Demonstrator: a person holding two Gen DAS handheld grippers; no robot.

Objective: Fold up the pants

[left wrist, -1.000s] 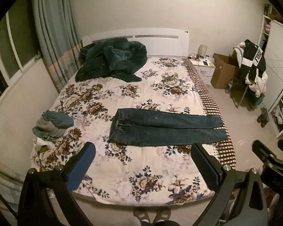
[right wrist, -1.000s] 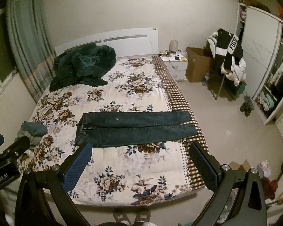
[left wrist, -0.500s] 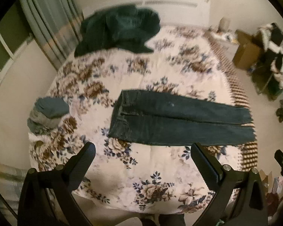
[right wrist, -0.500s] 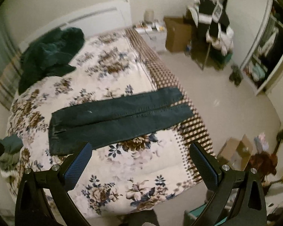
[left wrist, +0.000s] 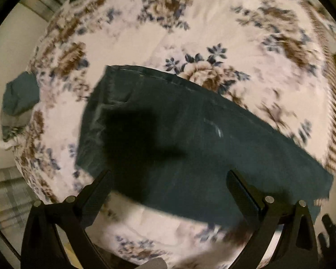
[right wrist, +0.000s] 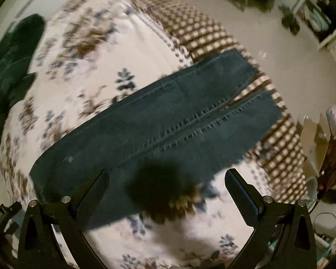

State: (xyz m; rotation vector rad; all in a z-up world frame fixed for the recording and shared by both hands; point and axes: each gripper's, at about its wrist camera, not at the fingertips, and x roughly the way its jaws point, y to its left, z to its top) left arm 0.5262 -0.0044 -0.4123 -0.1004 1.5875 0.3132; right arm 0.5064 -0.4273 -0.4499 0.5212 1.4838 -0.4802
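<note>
Dark blue jeans lie flat across a floral bedspread, waistband to the left, both legs running right. My left gripper is open and empty, hovering low over the waist and thigh part, casting a dark shadow on it. In the right wrist view the jeans' legs lie side by side, cuffs at the bed's checkered right edge. My right gripper is open and empty, hovering over the near leg's lower edge.
A dark green blanket lies at the head of the bed. A small pile of folded grey-blue clothes sits at the bed's left edge. Floor, boxes and shelves lie to the right of the bed.
Both grippers have dropped down and forward toward the bed; the jeans now fill both views. The jeans have not moved. Both stay open.
</note>
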